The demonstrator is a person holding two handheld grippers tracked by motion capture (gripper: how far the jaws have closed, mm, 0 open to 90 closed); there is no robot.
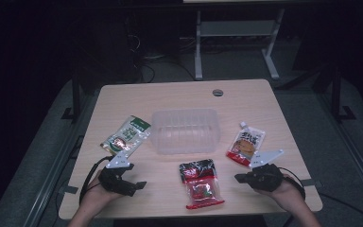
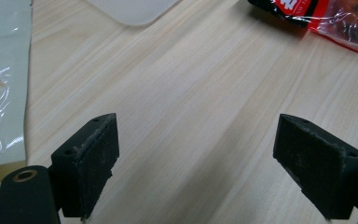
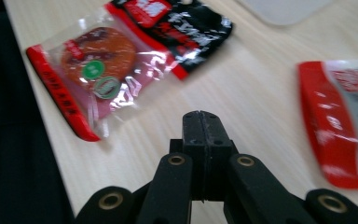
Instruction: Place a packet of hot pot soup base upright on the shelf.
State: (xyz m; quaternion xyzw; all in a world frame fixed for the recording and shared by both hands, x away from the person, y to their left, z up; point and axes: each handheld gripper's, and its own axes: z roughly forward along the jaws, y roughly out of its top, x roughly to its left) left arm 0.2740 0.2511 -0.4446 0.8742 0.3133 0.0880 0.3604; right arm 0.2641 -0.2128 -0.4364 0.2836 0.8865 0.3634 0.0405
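On the light wood table (image 1: 179, 97) a clear plastic tub (image 1: 185, 130) sits in the middle. A green and white pouch (image 1: 126, 135) lies to its left, a red and white spouted pouch (image 1: 246, 145) to its right, and a red and black snack packet (image 1: 201, 183) in front. My left gripper (image 1: 134, 187) rests open near the front left edge, its jaws wide apart over bare wood (image 2: 196, 135). My right gripper (image 1: 239, 178) lies at the front right, its jaws pressed together on nothing (image 3: 201, 122), pointing toward the snack packet (image 3: 116, 60).
A round cable hole (image 1: 218, 92) is at the table's far edge. White desk legs (image 1: 198, 52) stand on the dark floor beyond. The tub's corner (image 2: 130, 9) and the green pouch (image 2: 0, 88) show ahead of the left gripper.
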